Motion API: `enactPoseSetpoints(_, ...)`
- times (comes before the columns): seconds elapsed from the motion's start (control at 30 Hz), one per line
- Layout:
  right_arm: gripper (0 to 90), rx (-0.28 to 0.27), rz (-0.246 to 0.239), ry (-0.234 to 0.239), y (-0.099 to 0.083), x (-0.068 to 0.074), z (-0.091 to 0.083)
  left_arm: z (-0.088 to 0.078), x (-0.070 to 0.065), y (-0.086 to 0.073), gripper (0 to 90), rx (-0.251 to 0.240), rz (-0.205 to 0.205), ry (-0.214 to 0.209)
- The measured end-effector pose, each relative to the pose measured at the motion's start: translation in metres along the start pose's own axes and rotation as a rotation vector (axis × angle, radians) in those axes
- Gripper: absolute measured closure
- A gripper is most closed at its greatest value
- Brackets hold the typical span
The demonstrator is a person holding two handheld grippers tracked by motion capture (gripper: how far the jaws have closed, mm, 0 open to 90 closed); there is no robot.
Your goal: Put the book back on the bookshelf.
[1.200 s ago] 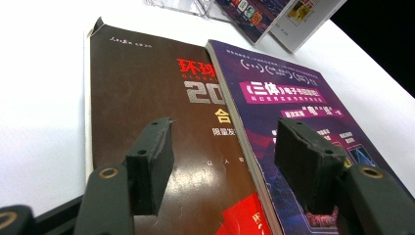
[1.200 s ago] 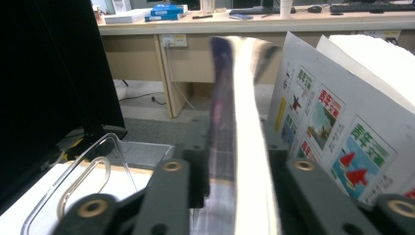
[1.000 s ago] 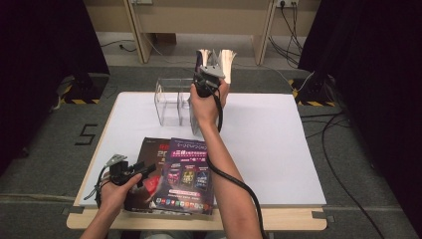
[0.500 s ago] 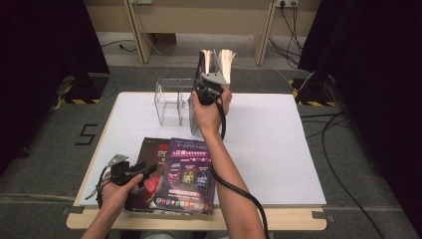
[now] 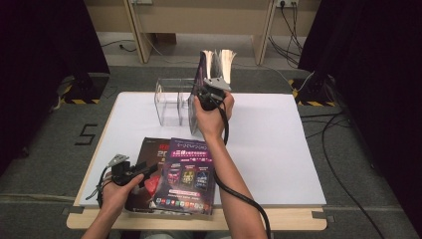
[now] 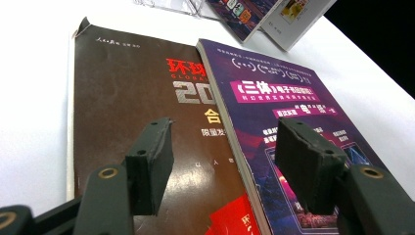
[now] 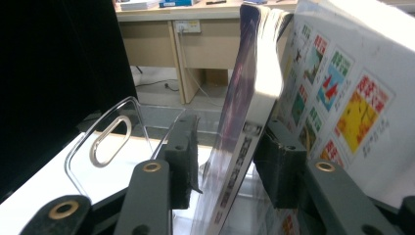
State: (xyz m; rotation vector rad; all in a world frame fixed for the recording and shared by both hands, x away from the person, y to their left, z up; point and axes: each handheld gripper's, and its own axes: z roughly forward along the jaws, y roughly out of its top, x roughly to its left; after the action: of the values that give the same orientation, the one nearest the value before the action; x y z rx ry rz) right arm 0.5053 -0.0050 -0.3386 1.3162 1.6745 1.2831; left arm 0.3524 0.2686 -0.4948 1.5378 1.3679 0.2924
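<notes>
— Clear acrylic, that rack (image 5: pixel 171 99) at the table's (image 5: pixel 278 144) far edge. What is in it?

— Two books standing on end at its right side: a purple book (image 7: pixel 244 98) and, just beside it, a white book (image 7: pixel 342 83) with coloured picture tiles on its cover. The rack's left slots look bare from above.

— And the right gripper (image 7: pixel 227 161)?

— Its jaws stand on either side of the purple book's spine and have just been opening; a gap shows at the left pad, so the grip is let go. The book leans a little.

— The left gripper (image 6: pixel 222 164)?

— Released, jaws wide, hovering over two books lying flat near the table's front edge: a brown book (image 6: pixel 132 98) with a violet book (image 6: pixel 288 112) overlapping its right half.

— Anything hard to make out?

— The standing books' lower ends are hidden by the hand from above. The brown cover's red title is cut off by the violet one; only "20" reads plainly. The violet cover bears "三体"; the small print is too fine to read.
</notes>
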Motion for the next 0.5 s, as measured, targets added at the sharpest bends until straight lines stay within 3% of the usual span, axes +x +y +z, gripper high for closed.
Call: enactPoseSetpoints(0.5, 60.9, 0.016, 0.018, -0.003, -0.016, -0.009, -0.008, 0.002, -0.002, -0.001, 38.6, 0.007, 0.005, -0.002)
